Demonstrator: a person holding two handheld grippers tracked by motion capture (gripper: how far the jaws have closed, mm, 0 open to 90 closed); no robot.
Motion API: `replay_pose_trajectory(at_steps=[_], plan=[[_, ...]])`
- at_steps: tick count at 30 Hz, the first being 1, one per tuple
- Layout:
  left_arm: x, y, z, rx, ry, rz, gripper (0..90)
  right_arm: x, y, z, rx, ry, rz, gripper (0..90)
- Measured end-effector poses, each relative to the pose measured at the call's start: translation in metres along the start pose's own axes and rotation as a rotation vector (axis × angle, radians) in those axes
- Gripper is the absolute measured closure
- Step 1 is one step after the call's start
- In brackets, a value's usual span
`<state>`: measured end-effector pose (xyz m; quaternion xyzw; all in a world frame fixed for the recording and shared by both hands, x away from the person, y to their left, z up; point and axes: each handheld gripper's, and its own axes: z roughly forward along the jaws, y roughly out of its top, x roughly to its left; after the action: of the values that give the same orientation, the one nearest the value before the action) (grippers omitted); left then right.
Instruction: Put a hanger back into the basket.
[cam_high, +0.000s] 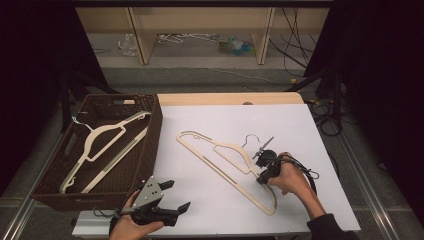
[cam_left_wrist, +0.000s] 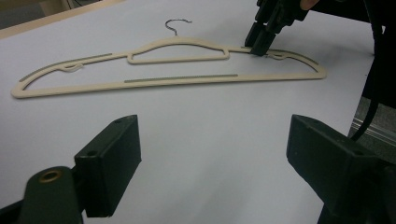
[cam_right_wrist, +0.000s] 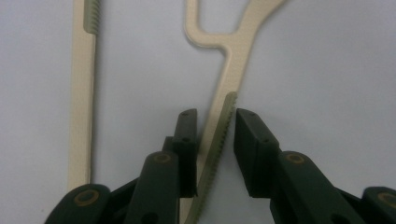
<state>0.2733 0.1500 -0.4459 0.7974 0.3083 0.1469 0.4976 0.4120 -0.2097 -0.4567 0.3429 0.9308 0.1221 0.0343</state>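
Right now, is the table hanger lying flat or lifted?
Flat. The hanger lies full length on the white sheet, with no edge raised; the right gripper straddles its shoulder bar down at the sheet.

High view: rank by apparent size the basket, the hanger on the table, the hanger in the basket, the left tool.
1. brown wicker basket
2. and 3. hanger on the table and hanger in the basket: look alike, no ranking
4. left tool, though nearest the camera

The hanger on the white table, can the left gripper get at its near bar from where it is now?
Probably yes. The left gripper is open and points toward the hanger, with bare white table between them. The right gripper straddles the far shoulder arm, leaving the near bar free.
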Motion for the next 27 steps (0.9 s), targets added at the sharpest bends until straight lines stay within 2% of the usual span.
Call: replay_pose_trajectory(at_steps=[3, 4, 8, 10, 11, 12, 13, 16, 17, 23, 24, 25, 27], plan=[[0.0003, -0.0002, 0.0007, 0.000, -0.007, 0.001, 17.7, 0.0015, 0.0029, 0.0007, 0.020, -0.011, 0.044, 70.9], [0.0004, -0.0003, 0.0009, 0.000, -0.007, 0.002, 17.7, 0.0015, 0.0029, 0.0007, 0.020, -0.011, 0.044, 70.9], [0.0000, -0.0005, 0.0009, 0.002, -0.003, 0.003, 17.6, 0.0037, 0.0046, 0.0001, 0.034, -0.028, -0.022, 73.2], [0.0005, -0.0006, 0.0007, -0.001, -0.009, 0.001, 17.7, 0.0049, 0.0052, -0.0004, 0.044, -0.026, -0.026, 73.1], [0.0009, -0.0006, 0.0004, -0.002, -0.007, 0.001, 17.6, 0.0048, 0.0054, -0.0004, 0.042, -0.027, -0.051, 73.2], [0.0008, -0.0005, -0.0003, -0.002, -0.001, -0.003, 17.7, 0.0052, 0.0044, -0.0025, 0.075, -0.014, -0.097, 75.1], [0.0016, -0.0003, -0.0009, -0.003, -0.002, 0.003, 17.7, 0.0052, 0.0044, -0.0025, 0.075, -0.014, -0.097, 75.1], [0.0023, -0.0003, -0.0012, -0.004, 0.001, -0.005, 17.8, 0.0036, -0.0003, -0.0050, 0.102, 0.010, -0.153, 79.5], [0.0024, -0.0004, -0.0012, -0.003, 0.001, -0.004, 17.8, 0.0025, -0.0025, -0.0055, 0.105, 0.027, -0.199, 79.4], [0.0012, -0.0008, 0.0008, 0.000, -0.004, -0.003, 17.9, 0.0030, -0.0020, -0.0045, 0.106, 0.028, -0.218, 78.2], [0.0010, -0.0008, 0.0007, 0.004, -0.001, -0.001, 17.9, 0.0018, -0.0015, -0.0039, 0.110, 0.014, -0.238, 78.1], [0.0013, -0.0009, 0.0009, 0.007, -0.002, 0.004, 17.9, 0.0035, -0.0010, -0.0040, 0.113, 0.024, -0.219, 78.1], [0.0011, -0.0011, 0.0013, 0.009, -0.001, 0.004, 18.0, 0.0047, 0.0006, -0.0033, 0.125, 0.021, -0.227, 78.0]])
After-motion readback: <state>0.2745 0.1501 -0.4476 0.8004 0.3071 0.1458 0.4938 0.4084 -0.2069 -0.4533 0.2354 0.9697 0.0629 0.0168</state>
